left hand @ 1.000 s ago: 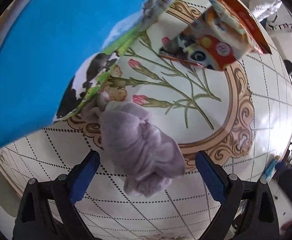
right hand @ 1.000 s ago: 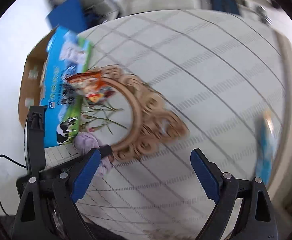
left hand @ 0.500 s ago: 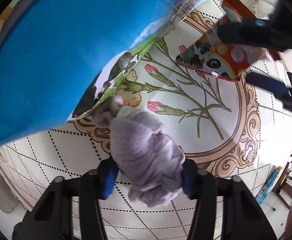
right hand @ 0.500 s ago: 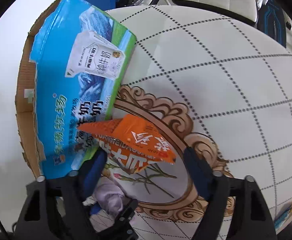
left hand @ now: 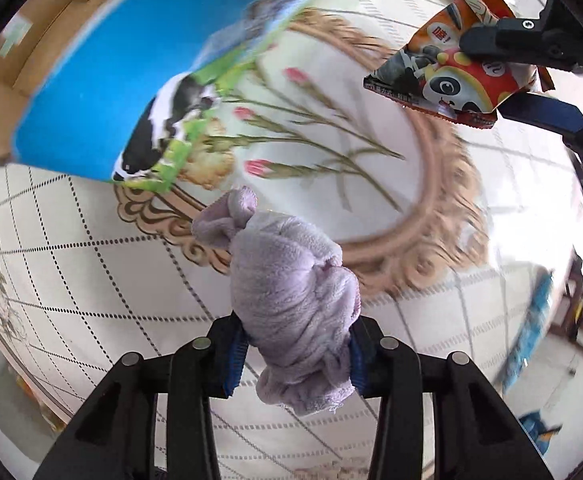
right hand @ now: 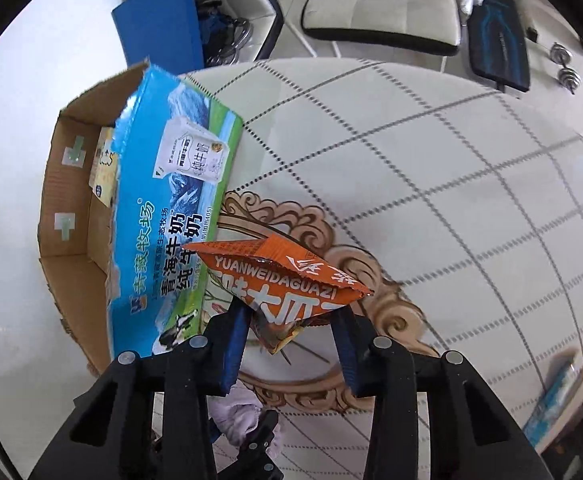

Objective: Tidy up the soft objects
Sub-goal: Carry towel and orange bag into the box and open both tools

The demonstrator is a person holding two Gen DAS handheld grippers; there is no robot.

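Both jaws, spread wide a second ago, are now closing on their loads, and both loads are coming up off the counter [right hand: 431, 168]. Nearest, the left gripper [left hand: 295, 350] is pinching the lilac cloth [left hand: 291, 280] across its bunched lower half, with the free end flopping forward above the gold scroll border of the counter's painting. The cloth is looking lifted rather than resting, though the blur is making contact hard to judge. Farther out, the right gripper [right hand: 291, 332] is clamping the orange snack bag [right hand: 287, 280] by its lower corner, the bag jutting up and forward over the painted flowers. Beyond both, the blue milk carton box [right hand: 163, 216] is sitting at the counter's far left edge with its top open, and a small yellow packet [right hand: 105, 168] is already lying inside against the cardboard wall. So one item seems stowed, two are being carried, and neither of those is yet over the opening. What is left, by my reading, is moving each load across to the box and letting go inside.
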